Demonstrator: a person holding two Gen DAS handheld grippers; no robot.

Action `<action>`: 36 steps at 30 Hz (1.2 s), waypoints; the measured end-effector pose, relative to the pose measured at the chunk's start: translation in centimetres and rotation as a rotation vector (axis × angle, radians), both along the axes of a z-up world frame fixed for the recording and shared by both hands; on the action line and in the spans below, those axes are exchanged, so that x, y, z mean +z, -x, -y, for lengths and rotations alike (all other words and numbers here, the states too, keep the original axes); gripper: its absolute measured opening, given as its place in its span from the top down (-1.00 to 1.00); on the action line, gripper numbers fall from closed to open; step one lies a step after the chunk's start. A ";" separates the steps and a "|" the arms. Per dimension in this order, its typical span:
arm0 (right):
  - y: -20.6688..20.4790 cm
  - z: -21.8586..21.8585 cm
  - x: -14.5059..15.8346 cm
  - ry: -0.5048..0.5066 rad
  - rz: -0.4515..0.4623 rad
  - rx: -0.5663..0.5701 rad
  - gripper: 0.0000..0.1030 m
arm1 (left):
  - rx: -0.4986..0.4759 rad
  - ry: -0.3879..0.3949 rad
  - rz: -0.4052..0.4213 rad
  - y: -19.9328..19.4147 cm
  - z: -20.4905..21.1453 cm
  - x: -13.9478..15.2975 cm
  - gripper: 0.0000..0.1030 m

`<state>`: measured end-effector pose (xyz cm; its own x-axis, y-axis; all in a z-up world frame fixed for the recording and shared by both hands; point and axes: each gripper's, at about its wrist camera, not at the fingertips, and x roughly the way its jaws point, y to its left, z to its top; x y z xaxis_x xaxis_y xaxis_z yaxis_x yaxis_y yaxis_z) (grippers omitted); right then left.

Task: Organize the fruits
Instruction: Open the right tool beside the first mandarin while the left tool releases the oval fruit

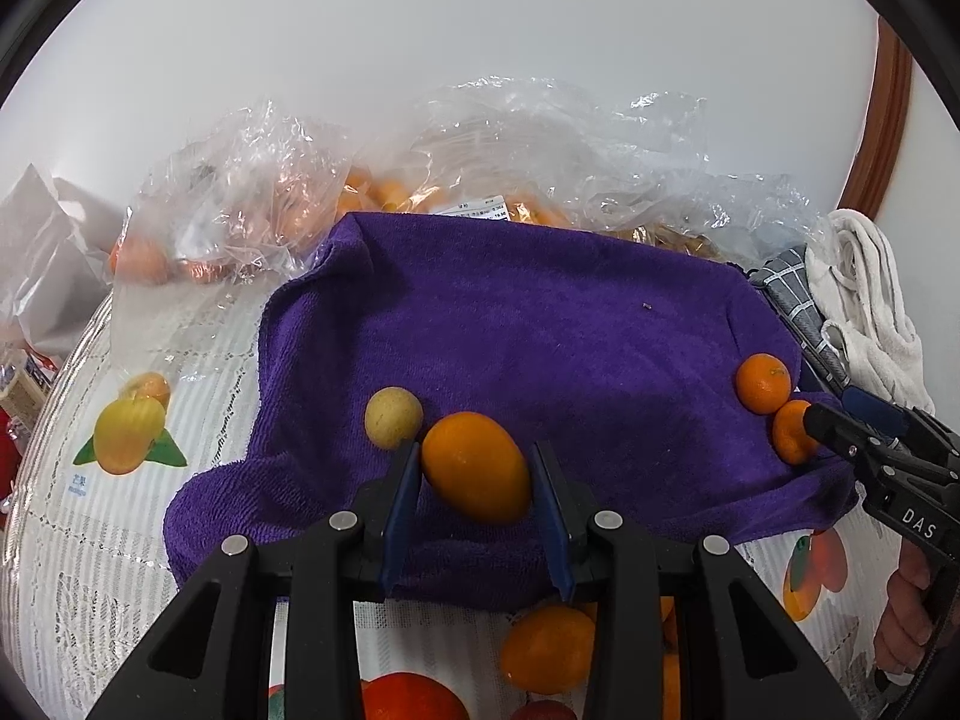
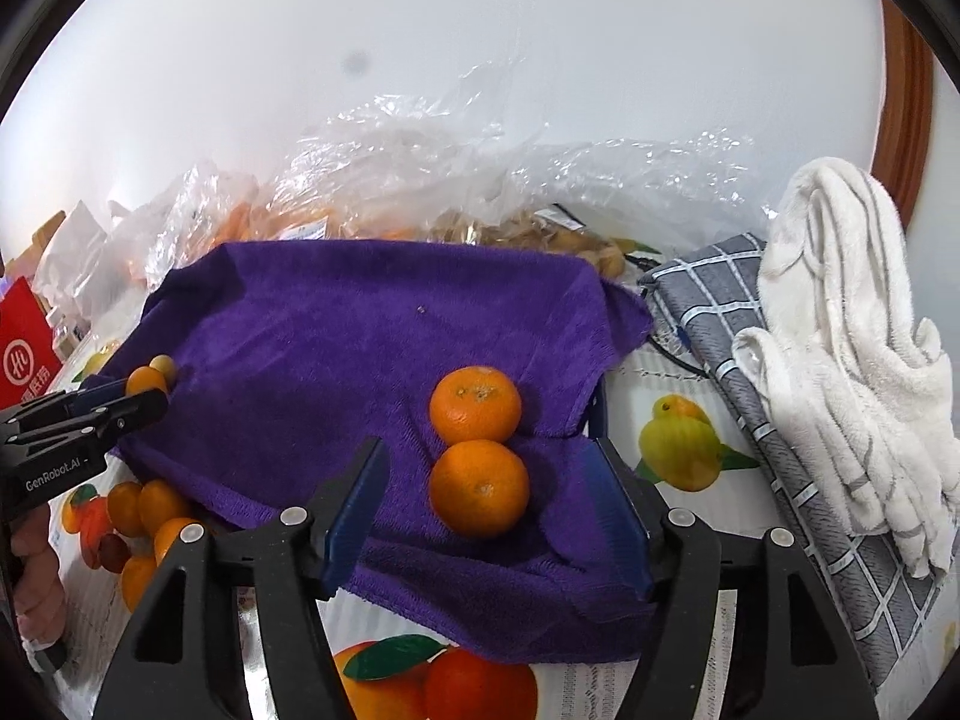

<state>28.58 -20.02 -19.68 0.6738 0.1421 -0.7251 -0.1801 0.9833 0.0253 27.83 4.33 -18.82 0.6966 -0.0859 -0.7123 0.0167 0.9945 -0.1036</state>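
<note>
A: What crowds the purple towel [image 1: 540, 324]?

B: Clear plastic bags [image 1: 252, 192] of orange fruit lie along its 12 o'clock edge. In the right wrist view a grey checked cloth [image 2: 750, 372] sits at 3 o'clock of the towel, with a white towel [image 2: 840, 330] heaped on it. A red box [image 2: 27, 348] stands far off at 9 o'clock.

A: And the fruit?

B: In the left wrist view the left tongs [image 1: 474, 468] sit narrow on an oval orange fruit [image 1: 477, 465], pads against both its sides, low on the towel. A small yellowish round fruit [image 1: 393, 417] lies just beside it at 10 o'clock. Loose orange fruits [image 1: 546, 648] lie off the towel at 6 o'clock, on the worktop.

A: The other tongs?

B: The right tongs [image 2: 486, 510] stand wide; no pad touches anything. Between them lies one mandarin [image 2: 479, 487], touching a second mandarin [image 2: 475, 403] at its 12 o'clock. Both rest on the towel's right part.

A: The surface?

B: The worktop wears a white lacy cover [image 1: 120, 540] printed with fruit pictures: a yellow mango [image 1: 129, 432] at 9 o'clock of the towel. A pale wall [image 1: 480, 30] rises behind, with a brown wooden frame [image 1: 882, 120] at 2 o'clock. A hand [image 2: 36, 588] grips the left handle.
</note>
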 end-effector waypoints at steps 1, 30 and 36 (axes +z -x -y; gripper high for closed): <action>0.1 0.0 0.0 0.000 0.005 -0.004 -0.30 | 0.001 -0.003 0.001 0.0 0.0 0.0 0.32; 0.0 0.6 0.7 -0.015 -0.029 -0.057 -0.30 | 0.006 -0.058 0.082 1.1 0.4 1.9 -0.13; 2.3 0.3 2.1 -0.011 -0.028 -0.045 -0.30 | 0.000 0.011 0.102 2.0 -0.1 3.7 -0.13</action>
